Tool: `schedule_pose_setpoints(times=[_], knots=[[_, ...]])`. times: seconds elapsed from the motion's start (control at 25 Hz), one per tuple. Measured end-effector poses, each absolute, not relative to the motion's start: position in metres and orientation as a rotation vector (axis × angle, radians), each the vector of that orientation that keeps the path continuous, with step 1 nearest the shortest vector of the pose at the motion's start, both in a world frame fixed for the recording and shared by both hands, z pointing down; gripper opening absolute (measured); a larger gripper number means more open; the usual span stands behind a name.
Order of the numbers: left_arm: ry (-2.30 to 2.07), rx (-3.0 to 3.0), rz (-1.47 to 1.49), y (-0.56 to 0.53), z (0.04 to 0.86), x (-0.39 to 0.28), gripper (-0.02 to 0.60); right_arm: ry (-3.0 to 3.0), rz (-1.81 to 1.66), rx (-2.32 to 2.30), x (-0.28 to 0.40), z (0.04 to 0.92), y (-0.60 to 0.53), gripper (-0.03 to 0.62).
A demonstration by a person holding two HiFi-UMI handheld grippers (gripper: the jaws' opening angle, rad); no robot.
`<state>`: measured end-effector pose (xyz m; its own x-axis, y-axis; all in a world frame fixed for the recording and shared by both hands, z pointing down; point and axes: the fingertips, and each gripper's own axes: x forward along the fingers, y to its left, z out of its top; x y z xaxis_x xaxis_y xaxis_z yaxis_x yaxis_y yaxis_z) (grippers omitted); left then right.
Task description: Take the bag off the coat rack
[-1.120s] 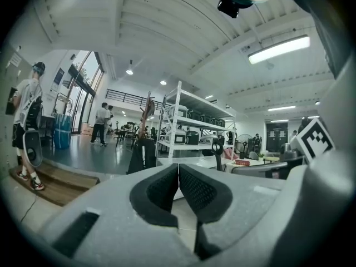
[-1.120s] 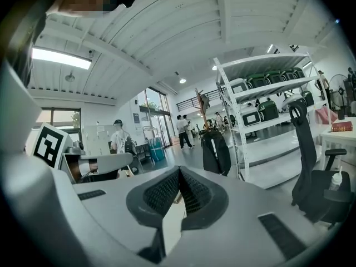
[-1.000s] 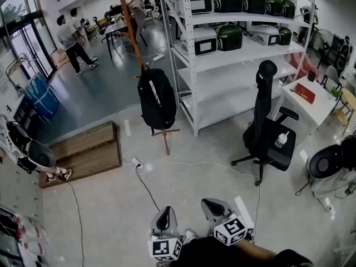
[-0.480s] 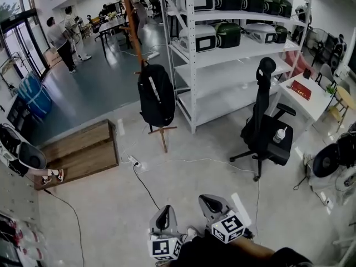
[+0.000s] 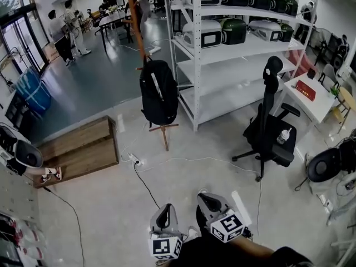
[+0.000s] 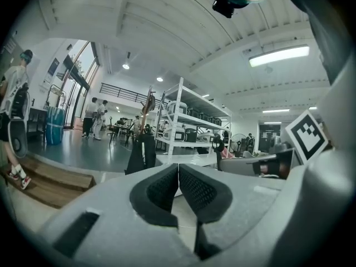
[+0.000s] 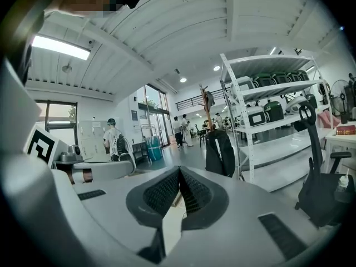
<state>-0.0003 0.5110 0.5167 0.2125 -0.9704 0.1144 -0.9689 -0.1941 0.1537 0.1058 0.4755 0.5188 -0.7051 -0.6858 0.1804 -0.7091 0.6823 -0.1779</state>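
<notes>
Head view: the bag (image 5: 158,93) on the coat rack (image 5: 136,15) looks soft and weighty; grip its top loop. The left tongs (image 6: 178,167) and right tongs (image 7: 179,170) are closed and empty.

The bag (image 5: 159,93) is matt black cloth, hung on a reddish wooden rack (image 5: 136,21). The shelf (image 5: 239,74) looks like white painted metal. The far floor (image 5: 94,88) is glossy; the step (image 5: 83,149) is bare wood. The fingers (image 6: 162,189) carry black, rough-dotted pads.
</notes>
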Motion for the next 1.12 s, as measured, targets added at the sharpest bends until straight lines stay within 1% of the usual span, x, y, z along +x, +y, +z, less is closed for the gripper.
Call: schedule_pose_setpoints(times=[0.52,1.12], knots=[[-1.887,2.261,0.024,0.379,0.516,-0.016,0.018,-2.81,0.382,1.123,0.089,0.52,0.34,0.012],[-1.936,2.214,0.064,0.206,0.498,-0.005,0.018,-2.812,0.415,1.015,0.096,0.514,0.165,0.012]])
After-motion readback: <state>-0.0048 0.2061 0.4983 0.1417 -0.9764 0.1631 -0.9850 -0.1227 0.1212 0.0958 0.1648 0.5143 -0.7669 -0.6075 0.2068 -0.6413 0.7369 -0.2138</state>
